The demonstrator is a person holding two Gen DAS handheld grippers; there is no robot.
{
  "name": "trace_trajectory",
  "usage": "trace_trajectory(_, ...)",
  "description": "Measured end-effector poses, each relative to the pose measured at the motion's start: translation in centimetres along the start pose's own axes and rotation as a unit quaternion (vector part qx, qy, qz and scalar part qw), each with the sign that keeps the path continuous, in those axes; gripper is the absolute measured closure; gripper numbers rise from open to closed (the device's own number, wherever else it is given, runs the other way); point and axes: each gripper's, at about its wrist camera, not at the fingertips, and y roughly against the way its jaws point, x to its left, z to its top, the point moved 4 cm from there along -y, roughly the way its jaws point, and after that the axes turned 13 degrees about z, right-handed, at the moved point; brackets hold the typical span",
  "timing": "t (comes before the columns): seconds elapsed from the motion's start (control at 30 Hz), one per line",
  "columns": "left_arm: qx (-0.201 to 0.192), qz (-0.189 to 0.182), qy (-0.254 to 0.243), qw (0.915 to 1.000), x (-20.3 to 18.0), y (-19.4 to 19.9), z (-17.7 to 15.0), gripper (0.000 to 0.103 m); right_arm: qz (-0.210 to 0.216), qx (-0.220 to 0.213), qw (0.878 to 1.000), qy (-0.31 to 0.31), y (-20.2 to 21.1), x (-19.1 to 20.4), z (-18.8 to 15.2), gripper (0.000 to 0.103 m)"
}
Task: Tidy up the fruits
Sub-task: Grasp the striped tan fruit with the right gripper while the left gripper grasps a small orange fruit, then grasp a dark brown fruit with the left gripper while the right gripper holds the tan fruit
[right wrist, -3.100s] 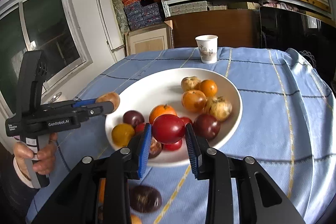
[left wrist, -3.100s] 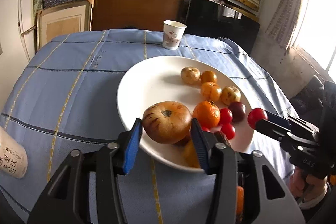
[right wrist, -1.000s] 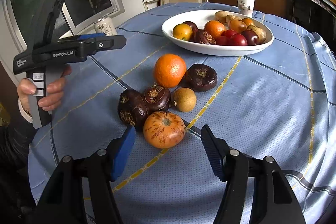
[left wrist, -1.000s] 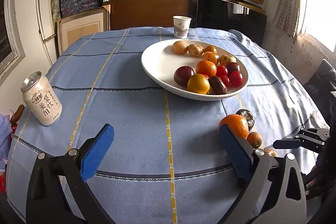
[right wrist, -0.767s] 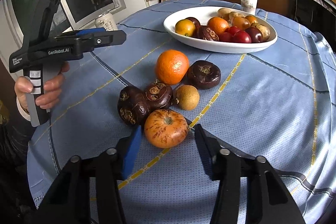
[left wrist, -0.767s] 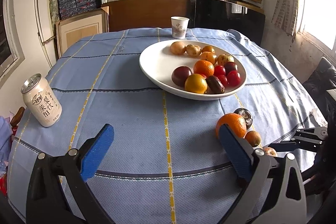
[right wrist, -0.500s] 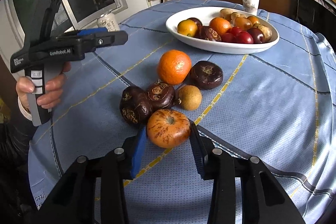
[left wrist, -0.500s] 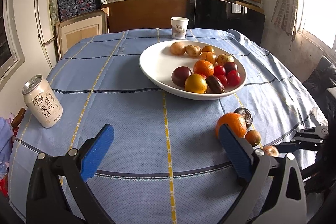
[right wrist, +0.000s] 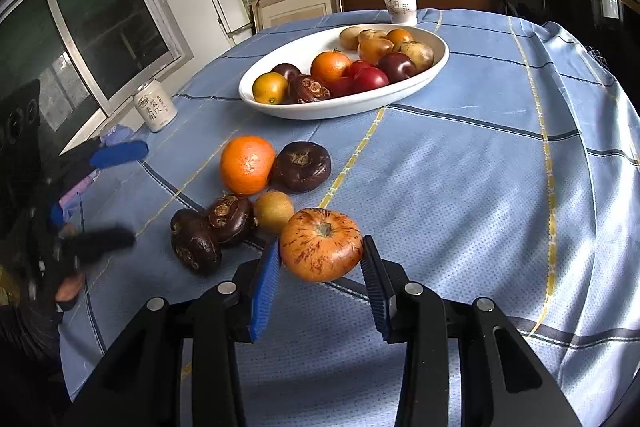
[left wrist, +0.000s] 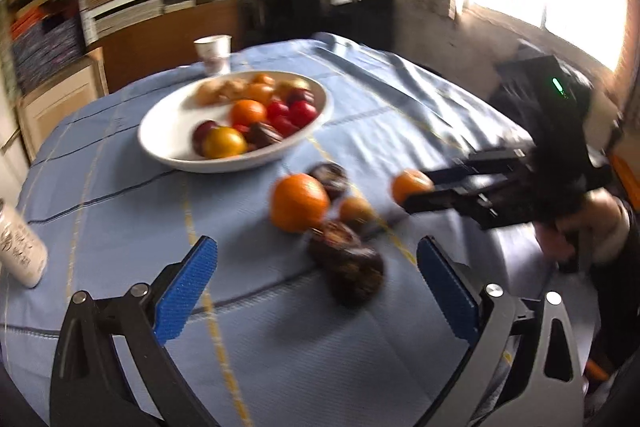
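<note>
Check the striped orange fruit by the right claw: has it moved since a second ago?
Yes. The striped orange fruit has shifted right, away from the dark fruits, which stay put; it now lies beside the small tan fruit, gripped by the right claw.

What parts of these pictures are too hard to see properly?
- Left wrist view: the dark fruits are blurred, so their kind is unclear.
- Left wrist view: the can is cut off by the edge.
- Right wrist view: the cup print is too small to read.

tablecloth [right wrist: 460, 187] – matt woven cloth | plate [right wrist: 400, 99] – glossy ceramic | fingers [right wrist: 264, 287] – ribbed blue pads
</note>
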Motion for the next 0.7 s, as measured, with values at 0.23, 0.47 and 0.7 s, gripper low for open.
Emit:
trace_trajectory(0.23, 0.048, -0.011, -0.017, 0.9987, -2.5, -1.8, -1.0, 0.036, -0.004, 0.002, 1.000, 0.004, -0.1, 0.1, -0.1, 0.062)
trace_trajectory(0.47, 0.089, -0.023, 0.014, 0.9956, -2.3, -3.3, -1.3, 0.048, -0.004, 0.005, 1.000, 0.013, -0.1, 0.6, -0.3, 0.062)
trace_trajectory(0.7, 0.112, -0.024, 0.020, 0.9932, -2.9, -4.1, -1.5, 0.049, -0.004, 0.007, 1.000, 0.020, -0.2, 1.0, -0.3, 0.062)
